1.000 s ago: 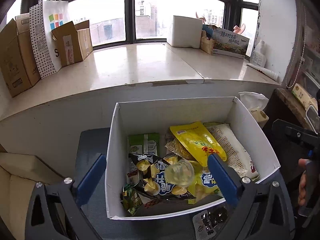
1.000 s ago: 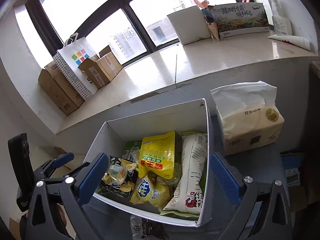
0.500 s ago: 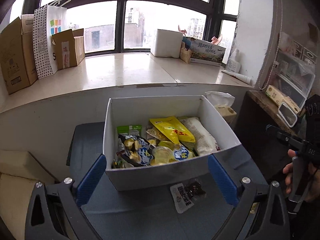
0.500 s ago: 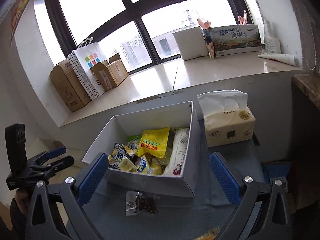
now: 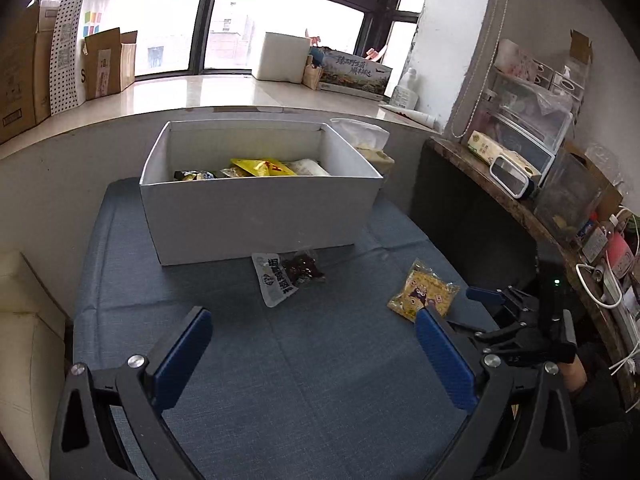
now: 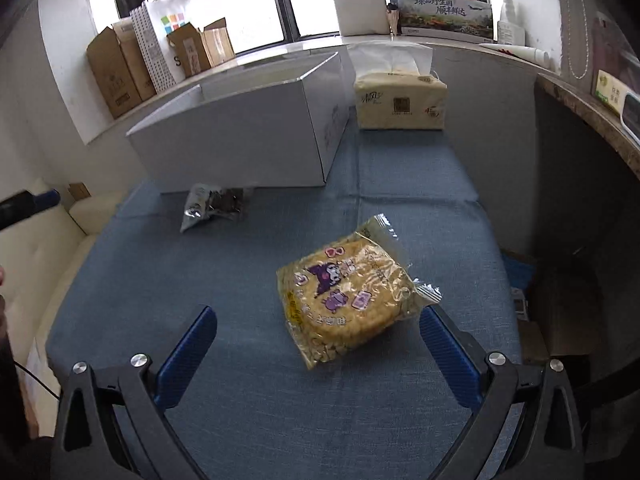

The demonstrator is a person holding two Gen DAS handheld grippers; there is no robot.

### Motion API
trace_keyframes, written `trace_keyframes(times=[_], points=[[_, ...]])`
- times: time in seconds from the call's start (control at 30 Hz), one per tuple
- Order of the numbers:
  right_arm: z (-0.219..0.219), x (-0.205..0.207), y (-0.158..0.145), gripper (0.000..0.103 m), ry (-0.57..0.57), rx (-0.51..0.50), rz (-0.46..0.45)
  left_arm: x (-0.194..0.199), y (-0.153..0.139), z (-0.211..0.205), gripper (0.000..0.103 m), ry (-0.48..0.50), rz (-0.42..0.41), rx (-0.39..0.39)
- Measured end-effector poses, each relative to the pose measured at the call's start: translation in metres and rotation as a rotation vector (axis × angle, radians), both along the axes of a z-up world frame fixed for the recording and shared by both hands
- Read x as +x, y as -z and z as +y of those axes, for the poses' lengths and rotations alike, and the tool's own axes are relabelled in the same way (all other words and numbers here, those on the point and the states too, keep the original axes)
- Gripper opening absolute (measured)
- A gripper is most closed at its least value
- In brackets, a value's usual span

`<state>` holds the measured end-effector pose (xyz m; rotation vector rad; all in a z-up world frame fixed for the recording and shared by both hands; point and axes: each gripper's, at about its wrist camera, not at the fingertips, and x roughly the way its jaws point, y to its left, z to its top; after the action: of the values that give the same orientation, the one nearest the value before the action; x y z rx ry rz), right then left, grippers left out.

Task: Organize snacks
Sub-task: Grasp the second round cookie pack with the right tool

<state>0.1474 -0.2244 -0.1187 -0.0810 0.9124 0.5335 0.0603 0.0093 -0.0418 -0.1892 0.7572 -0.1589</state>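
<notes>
A white box [image 5: 256, 208] [image 6: 240, 140] holding several snack packets stands at the back of a blue cloth-covered table [image 5: 300, 380]. In front of it lies a clear packet of dark dried fruit [image 5: 286, 274] [image 6: 214, 206]. A yellow packet with a purple cartoon figure [image 5: 422, 296] [image 6: 348, 296] lies nearer, on the right. My left gripper [image 5: 312, 356] is open and empty, low over the cloth. My right gripper [image 6: 316, 352] is open, its fingers just short of the yellow packet, not touching it. The right gripper also shows at the right edge of the left wrist view [image 5: 504, 312].
A tissue pack [image 6: 400, 98] stands right of the box. A windowsill behind carries cardboard boxes [image 5: 104, 64] and a paper bag [image 6: 160, 36]. A wooden shelf [image 5: 520, 200] with containers runs along the right. A cream cushion [image 5: 24, 320] borders the table's left side.
Both grippers have pulled back and down from above the box. The box now sits far ahead, and the two loose packets on the cloth have come into view.
</notes>
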Motion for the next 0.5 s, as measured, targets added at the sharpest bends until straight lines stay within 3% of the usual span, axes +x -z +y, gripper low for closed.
trace_keyframes(times=[0.17, 0.33, 0.43, 0.5], points=[[0.014, 0.022, 0.019, 0.103, -0.068, -0.138, -0.055, 0.001, 0.001, -0.005, 0.103, 0.01, 0.01, 0.018], [0.023, 0.042, 0.031, 0.103, -0.161, -0.156, -0.009, 0.003, 0.008, -0.005, 0.103, 0.008, 0.037, 0.035], [0.025, 0.049, 0.041, 0.103, -0.151, -0.203, 0.004, 0.005, 0.01, -0.006, 0.103, 0.007, 0.044, 0.047], [0.018, 0.05, 0.04, 0.098, -0.131, -0.142, 0.019, 0.007, 0.012, -0.007, 0.103, 0.01, 0.05, 0.052]])
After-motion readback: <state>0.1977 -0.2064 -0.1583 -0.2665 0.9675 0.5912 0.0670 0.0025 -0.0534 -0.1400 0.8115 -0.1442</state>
